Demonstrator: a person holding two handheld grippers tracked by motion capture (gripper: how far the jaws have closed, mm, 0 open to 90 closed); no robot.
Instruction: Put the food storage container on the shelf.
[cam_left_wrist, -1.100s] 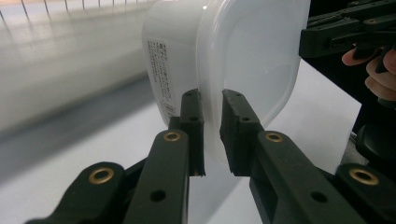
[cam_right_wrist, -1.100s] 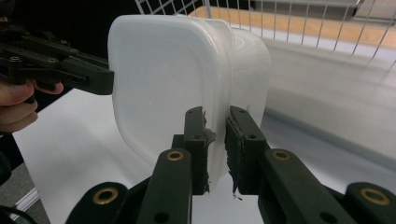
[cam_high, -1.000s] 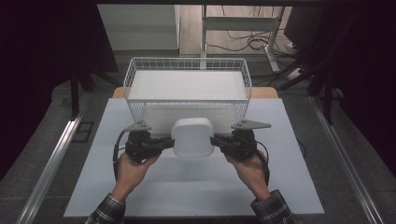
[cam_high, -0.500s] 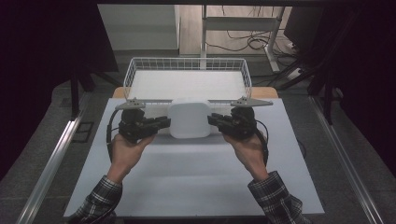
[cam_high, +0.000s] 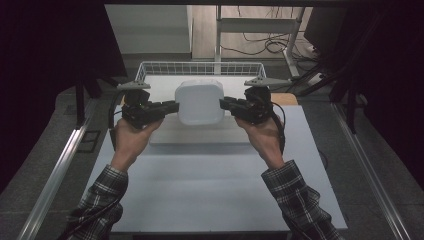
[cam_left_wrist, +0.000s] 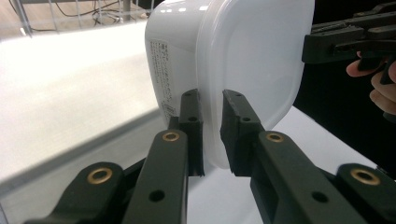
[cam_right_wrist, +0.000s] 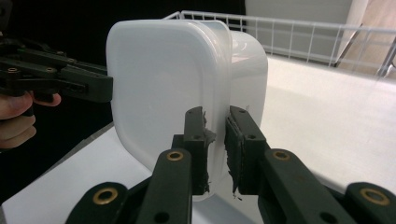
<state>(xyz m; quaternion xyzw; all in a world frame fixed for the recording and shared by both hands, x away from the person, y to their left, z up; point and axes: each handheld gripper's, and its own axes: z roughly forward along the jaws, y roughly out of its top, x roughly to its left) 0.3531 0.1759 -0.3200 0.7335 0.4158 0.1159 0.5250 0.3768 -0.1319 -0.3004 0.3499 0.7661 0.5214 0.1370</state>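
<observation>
A white plastic container with a lid (cam_high: 200, 101) hangs in the air over the wire basket's (cam_high: 145, 68) front part. My left gripper (cam_high: 172, 106) is shut on the lid's rim at its left side, and my right gripper (cam_high: 223, 103) is shut on the rim at its right side. In the left gripper view the jaws pinch the container (cam_left_wrist: 233, 51) at the lid's edge, and the left gripper (cam_left_wrist: 212, 135) faces the other gripper across it. In the right gripper view the right gripper (cam_right_wrist: 215, 149) clamps the container's (cam_right_wrist: 168, 74) rim the same way.
The white wire basket stands at the table's far edge with a white liner (cam_high: 165, 85) inside. A white mat (cam_high: 200, 185) covers the table in front of it. Metal rails (cam_high: 55, 175) run along both sides, and a frame and cables (cam_high: 260, 45) lie beyond.
Both grippers have lifted the container together and carried it away from me, from above the mat to above the basket's front part.
</observation>
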